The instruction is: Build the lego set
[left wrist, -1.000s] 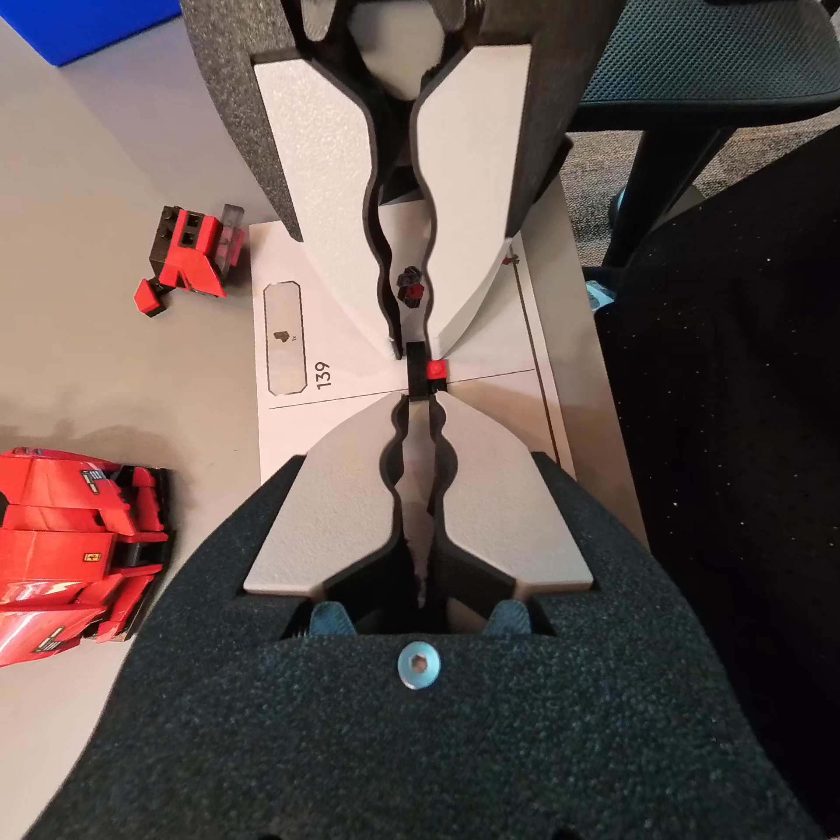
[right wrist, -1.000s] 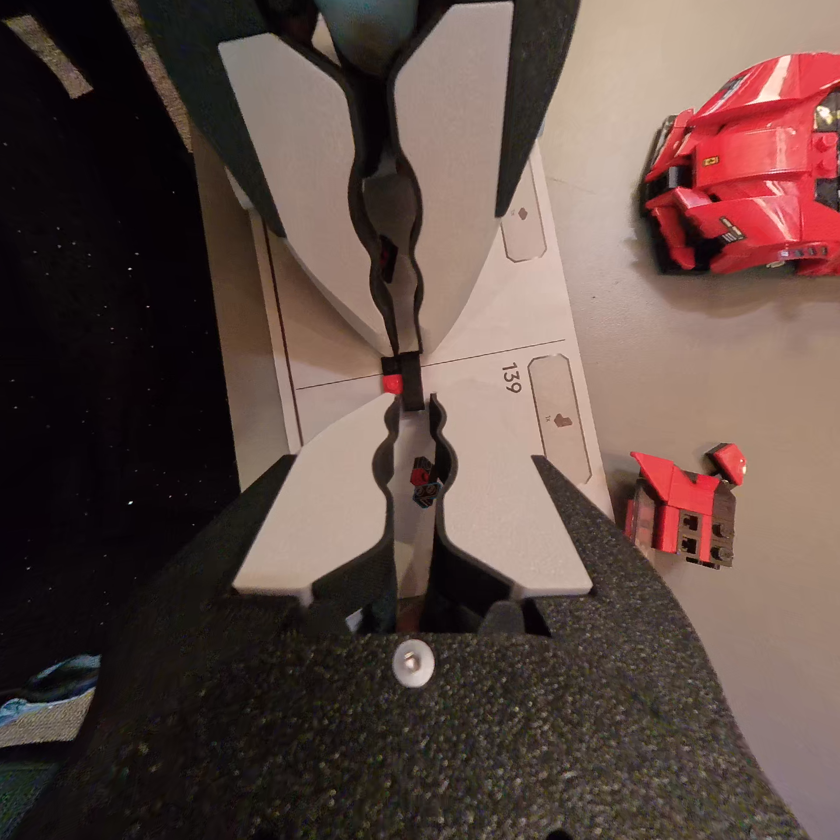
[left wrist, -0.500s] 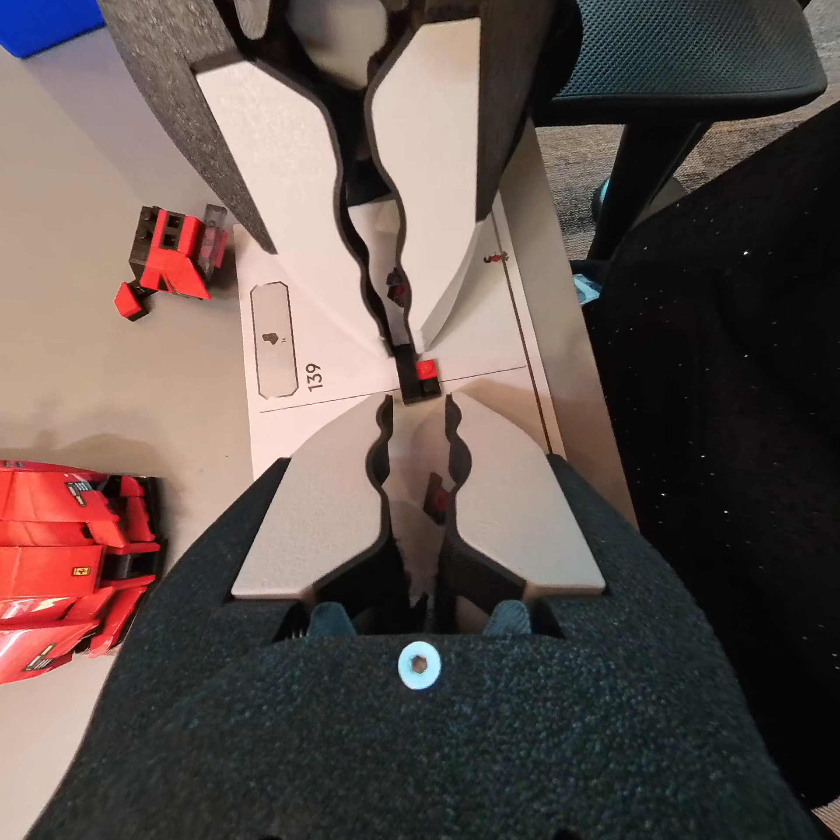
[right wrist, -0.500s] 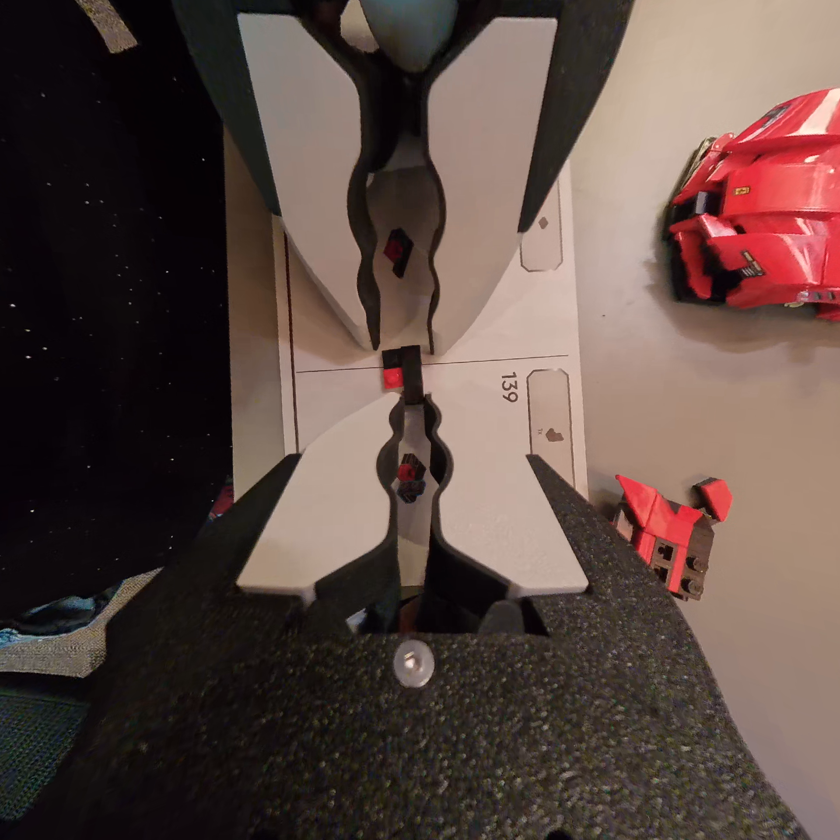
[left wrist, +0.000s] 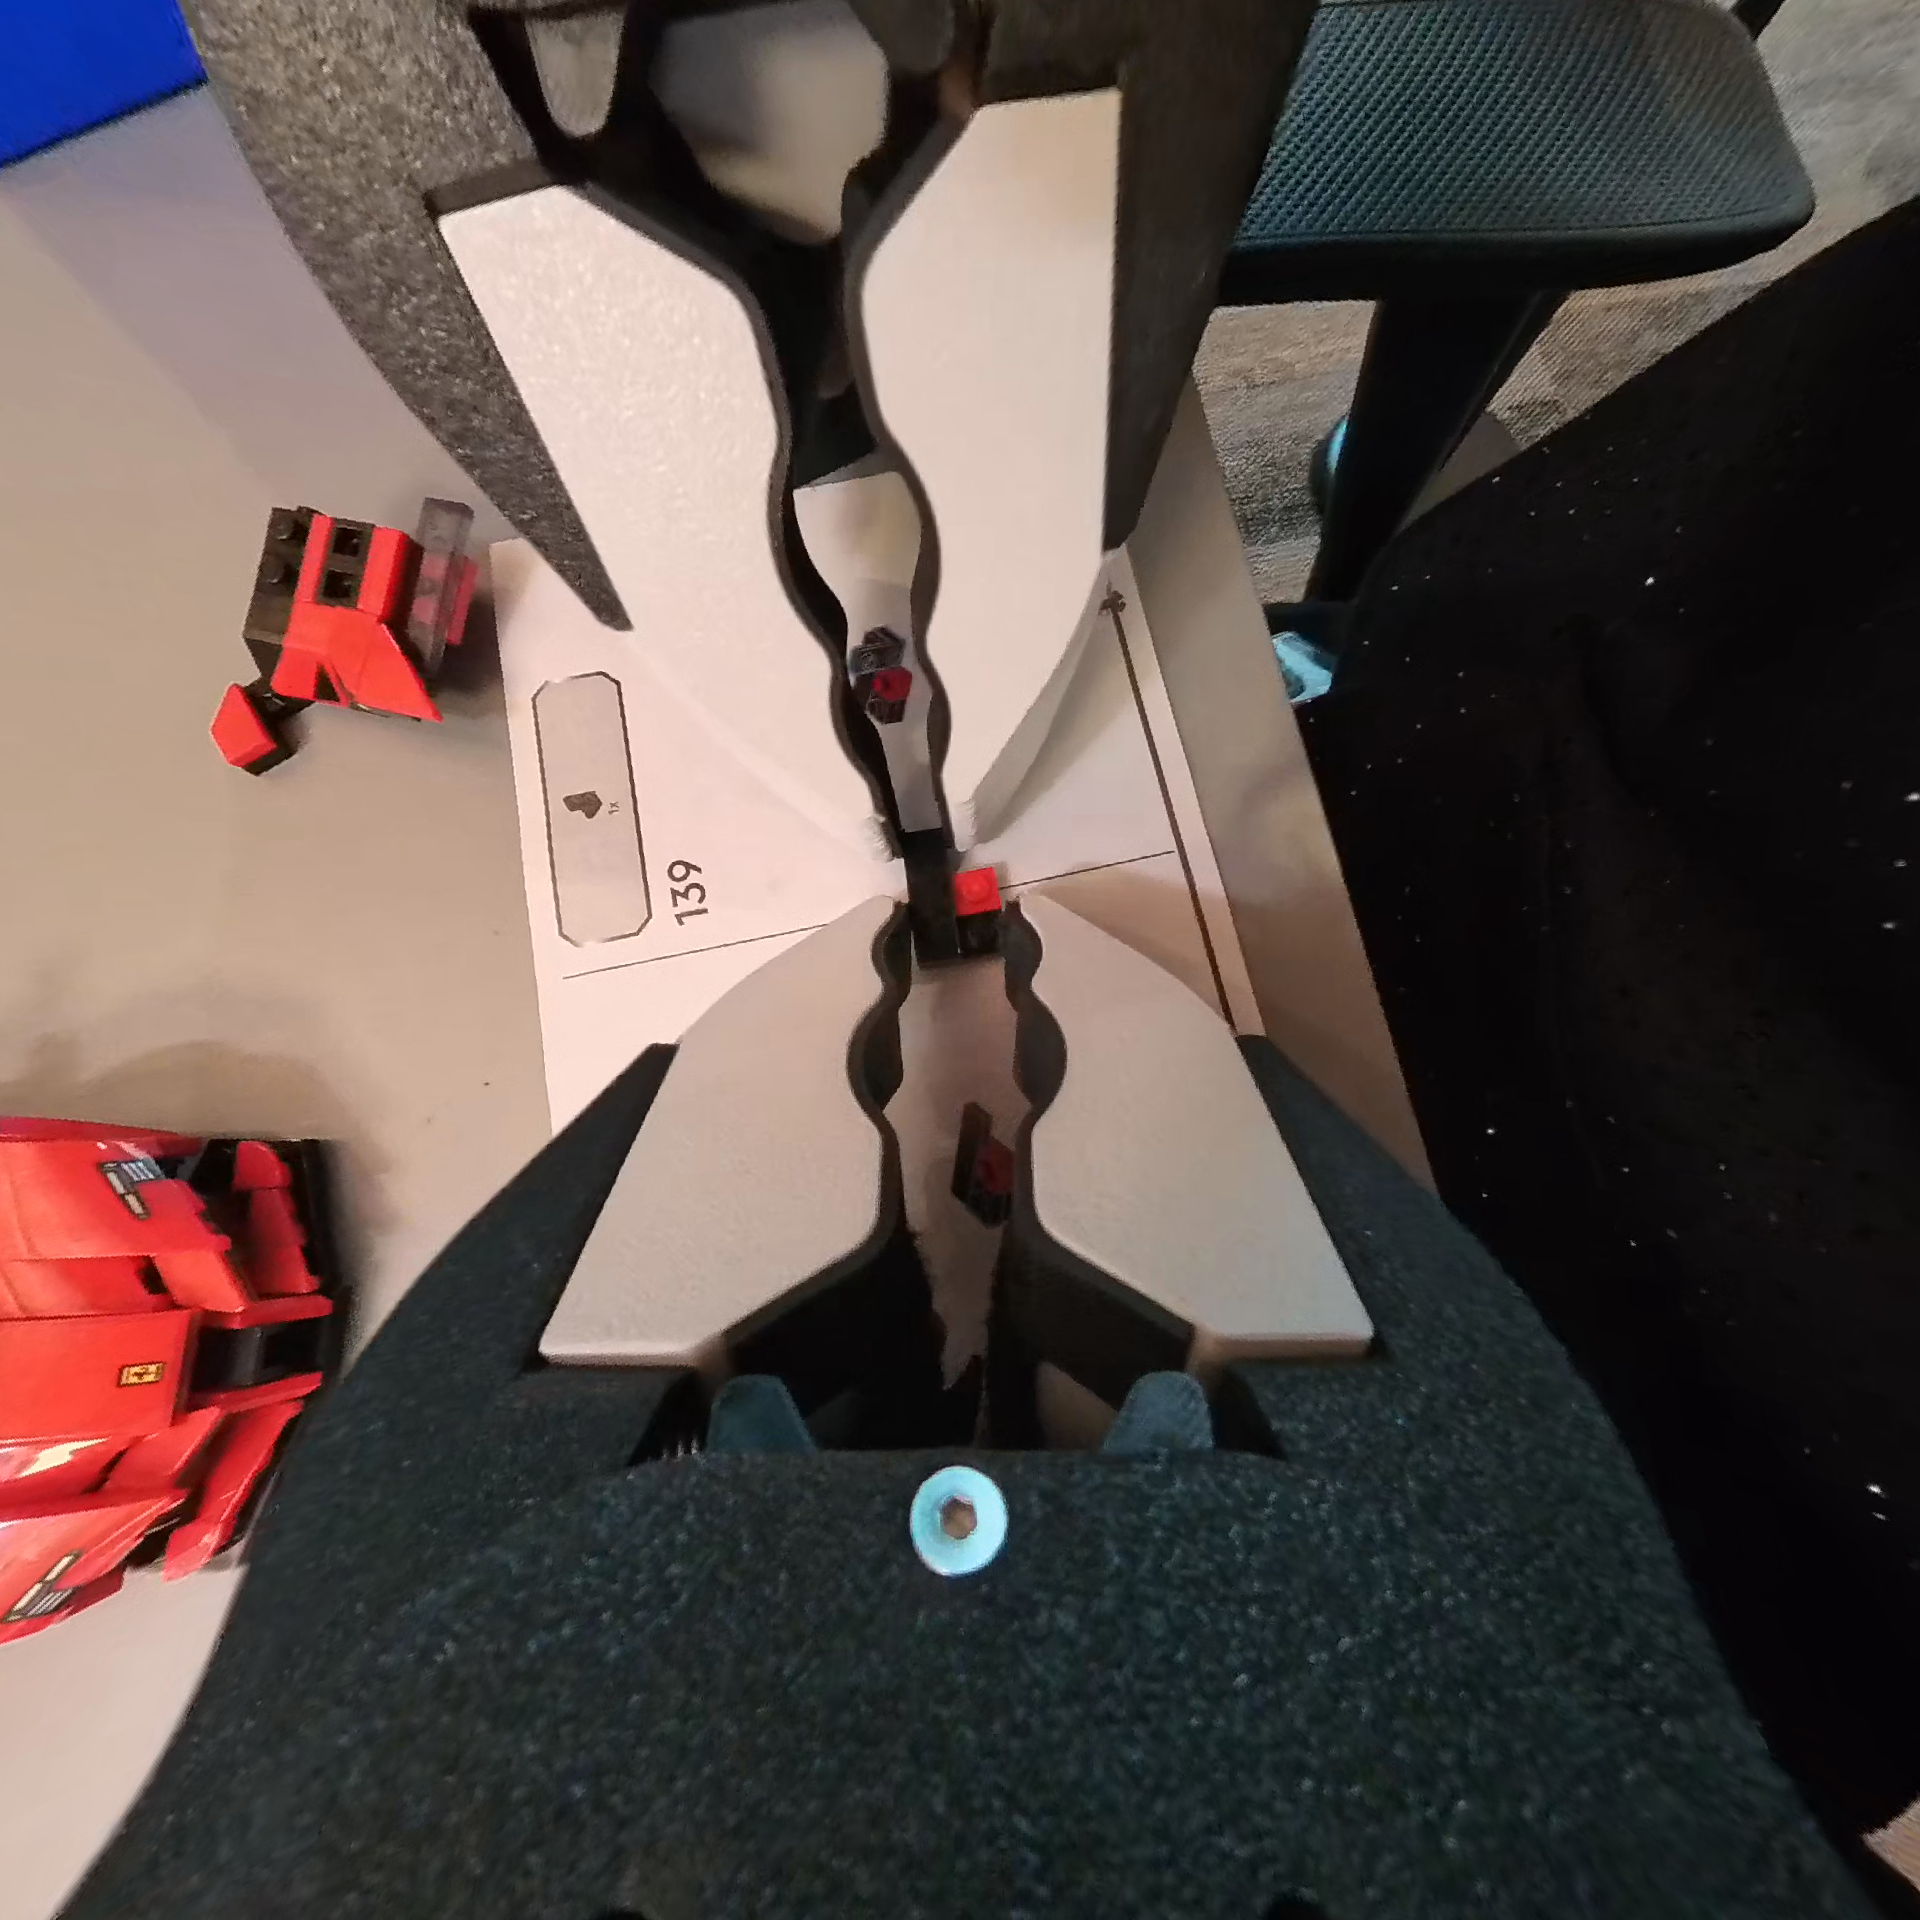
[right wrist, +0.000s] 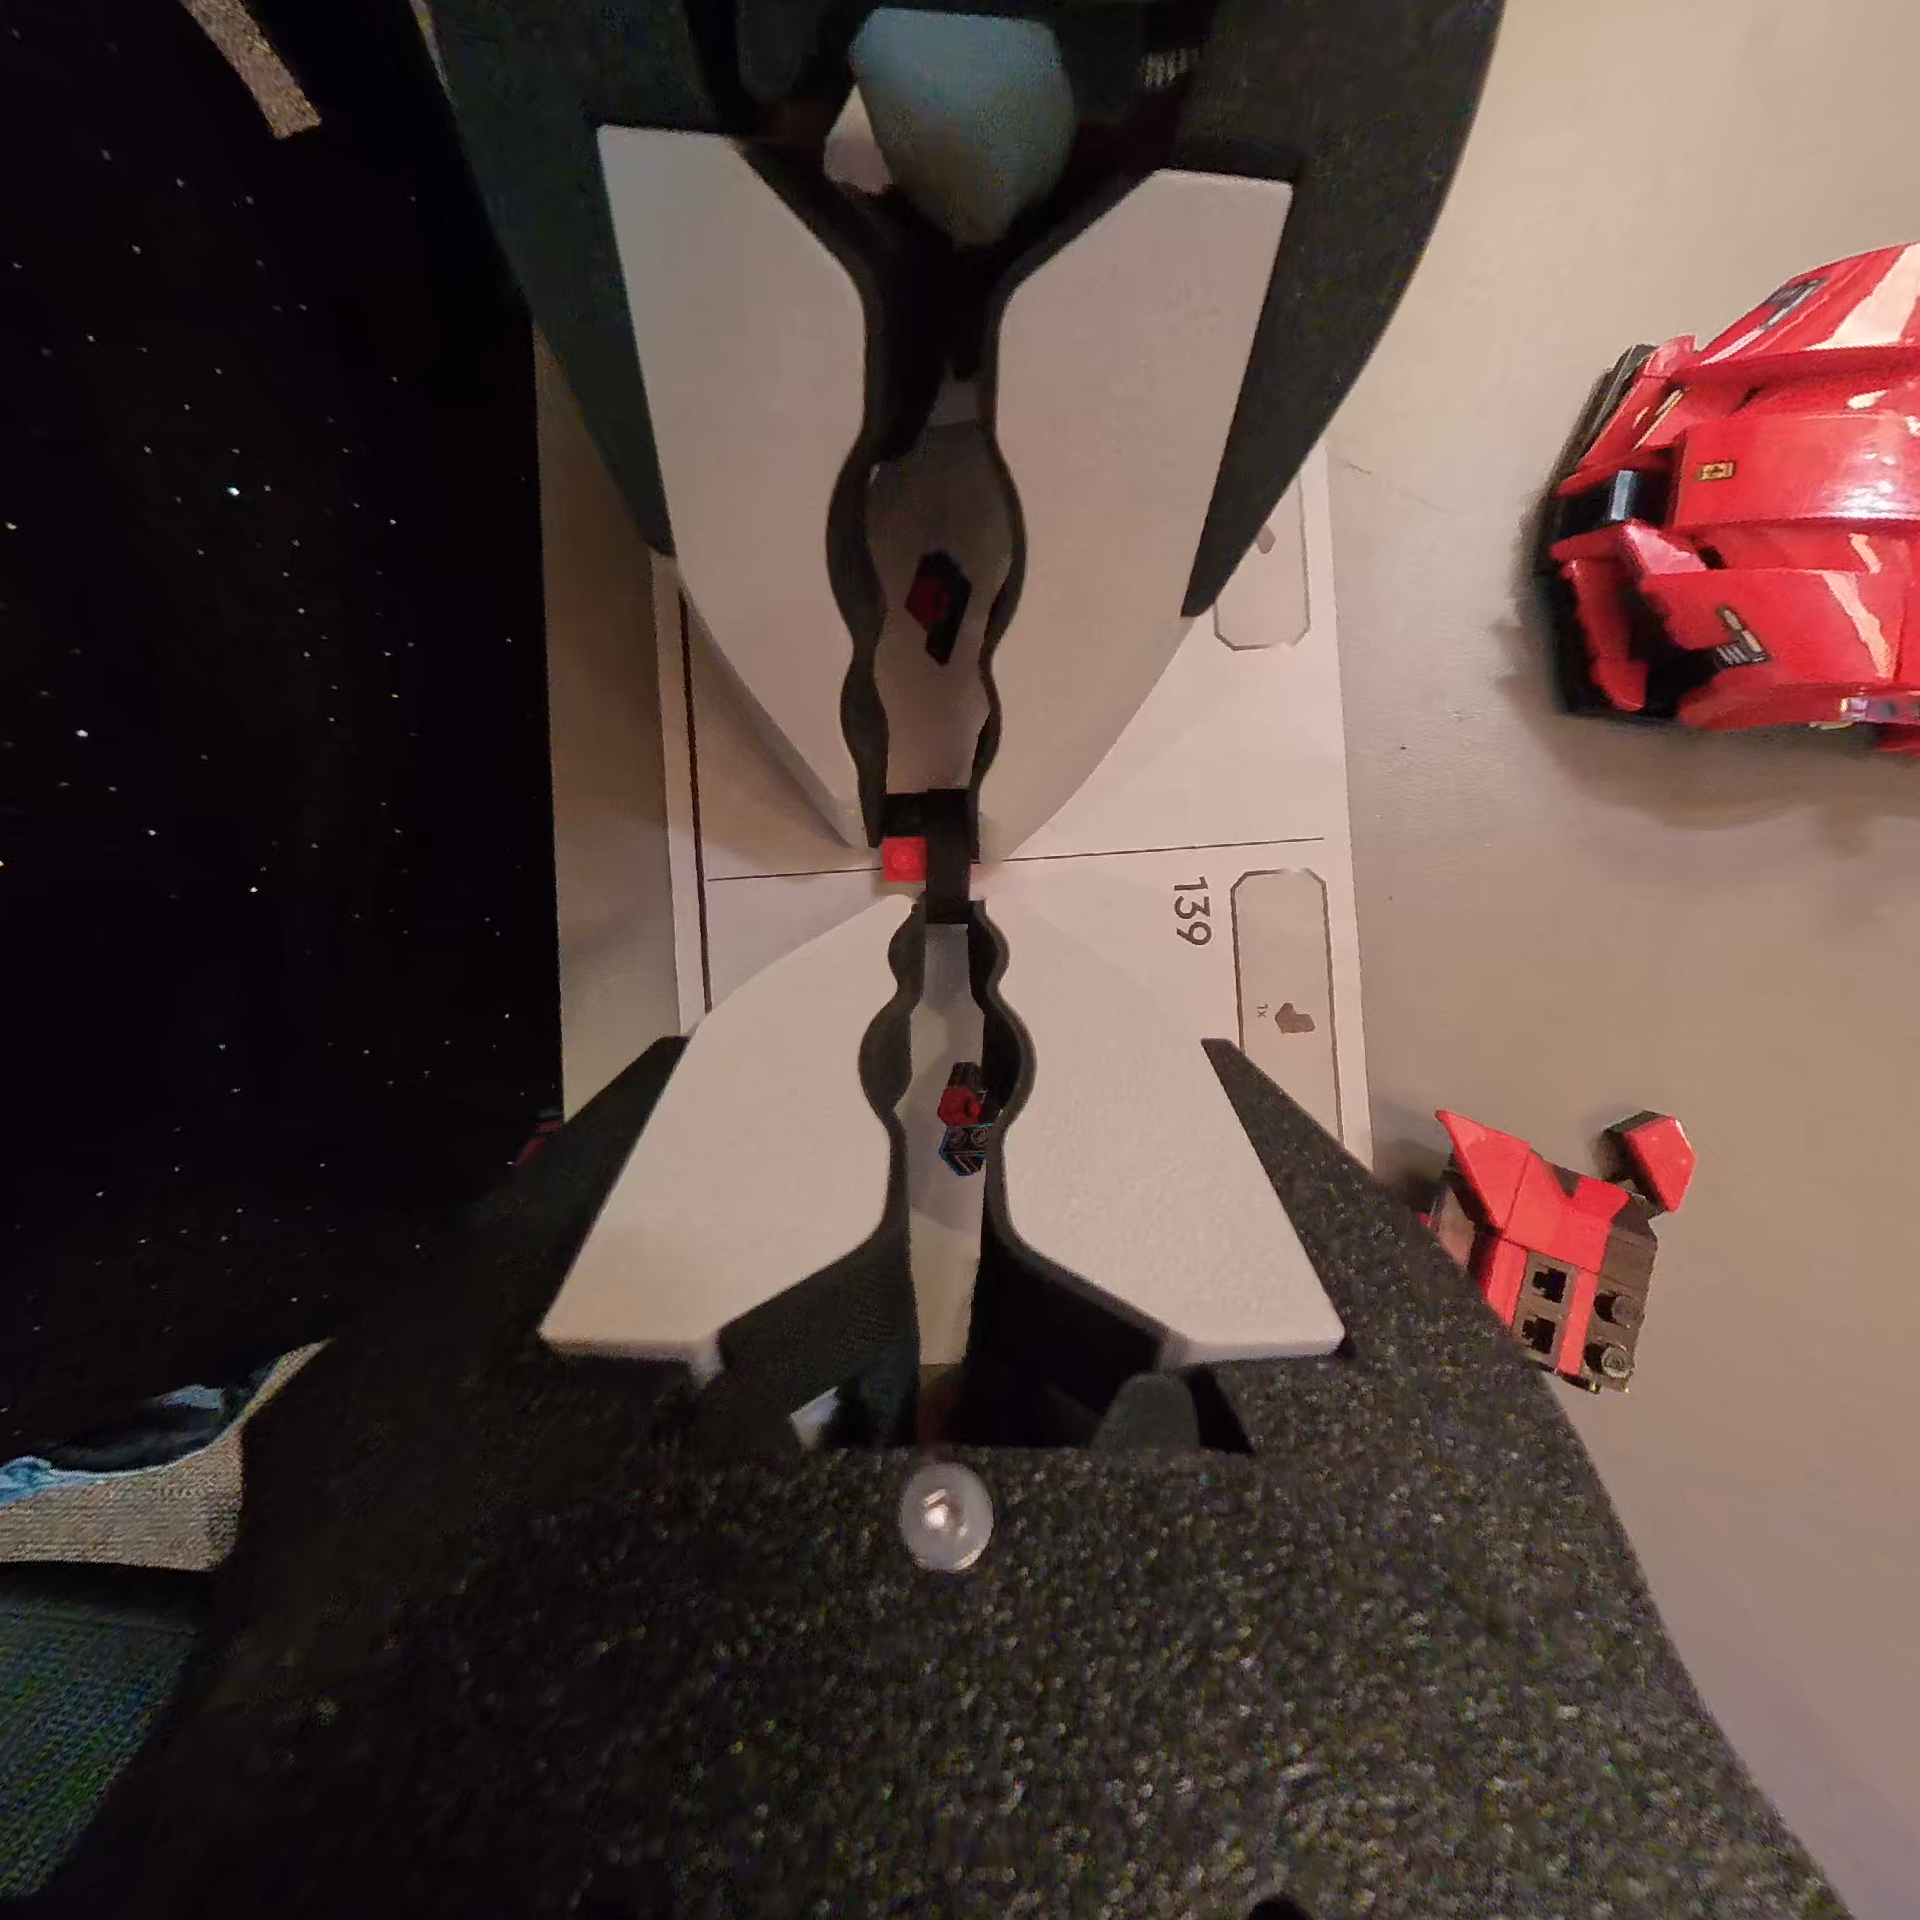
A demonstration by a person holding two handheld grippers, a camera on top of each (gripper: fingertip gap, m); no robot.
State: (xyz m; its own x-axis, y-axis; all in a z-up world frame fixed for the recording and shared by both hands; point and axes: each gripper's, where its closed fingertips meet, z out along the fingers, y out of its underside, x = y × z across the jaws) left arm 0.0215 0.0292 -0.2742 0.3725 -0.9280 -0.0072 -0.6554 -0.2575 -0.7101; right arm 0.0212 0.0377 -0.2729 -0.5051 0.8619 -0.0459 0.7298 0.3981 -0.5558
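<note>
A small black and red lego piece (left wrist: 975, 894) hangs between the two grippers, which meet tip to tip over an open instruction booklet (left wrist: 727, 831). My left gripper (left wrist: 956, 920) is closed around the piece's black and red end. My right gripper (left wrist: 923, 826) comes from the far side and is shut on its black end. In the right wrist view the piece (right wrist: 902, 860) sits between my right gripper (right wrist: 945, 914) and the left gripper (right wrist: 925, 831) above it. The booklet (right wrist: 1091, 904) lies beneath, with printed pictures showing between the fingers.
A large red lego car (left wrist: 114, 1320) (right wrist: 1766, 540) and a small red and black sub-assembly (left wrist: 343, 623) (right wrist: 1548, 1236) lie on the grey table (left wrist: 260, 935). A person's dark clothing (left wrist: 1662, 935) fills the table-edge side. A black chair (left wrist: 1507, 125) and a blue bin (left wrist: 73, 62) are beyond. My left and right fingertips are right by each other.
A second ago both grippers held the piece. Half a second ago my left gripper had opened and drawn back. Now it has closed around the piece again; the right kept its hold.
</note>
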